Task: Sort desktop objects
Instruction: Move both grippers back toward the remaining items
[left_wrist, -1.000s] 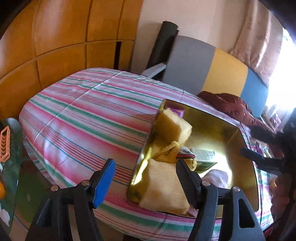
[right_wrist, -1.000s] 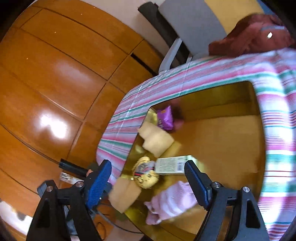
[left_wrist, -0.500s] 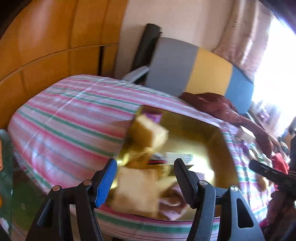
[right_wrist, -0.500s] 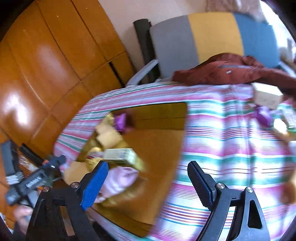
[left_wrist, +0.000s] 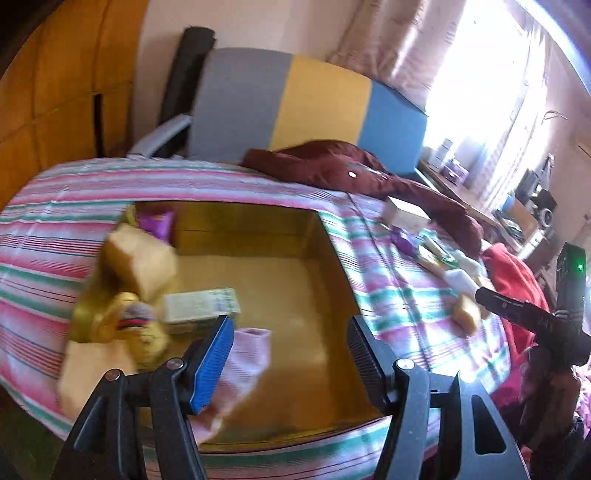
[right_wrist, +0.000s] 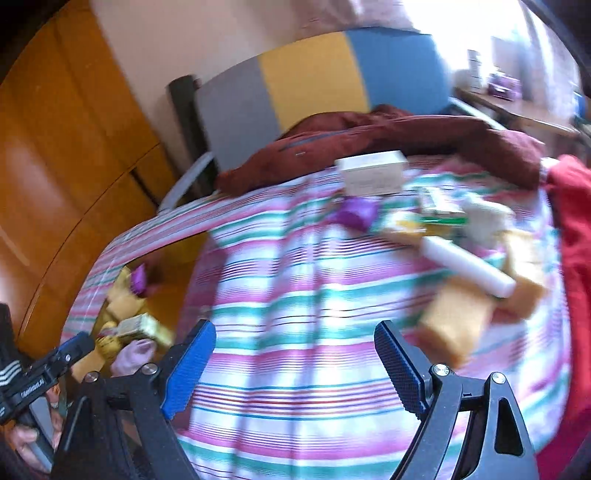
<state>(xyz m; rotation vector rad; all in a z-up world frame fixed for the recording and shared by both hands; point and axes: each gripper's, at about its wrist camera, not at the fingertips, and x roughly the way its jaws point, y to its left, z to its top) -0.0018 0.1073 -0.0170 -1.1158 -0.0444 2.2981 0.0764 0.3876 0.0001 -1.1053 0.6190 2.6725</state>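
Striped cloth in pink, green and white covers the whole work surface, soft and a little wrinkled, with a dark red garment bunched along its far edge and orange wood panelling behind on the left.

Both views have swung to the right within the last second. A second ago each camera looked down into the yellow tray; now the right gripper faces the unsorted pile on the right of the cloth, and the tray has slid to the left edge of its view. Its jaws have just been opening and stand wide with nothing between them. The left gripper hangs over the near part of the tray; its jaws have just been closing a little, yet they are apart and empty.

My reading: one drop into the tray is done and the right hand is heading for the next item.

Already in the tray, crowded at its left side, are a pale boxy sponge block, a purple crinkly packet, a printed carton, a round yellow plush toy and a soft pink sock. Waiting on the right are a white rectangular box, a purple wrapper, a smooth white tube and tan sponge blocks, all blurred.
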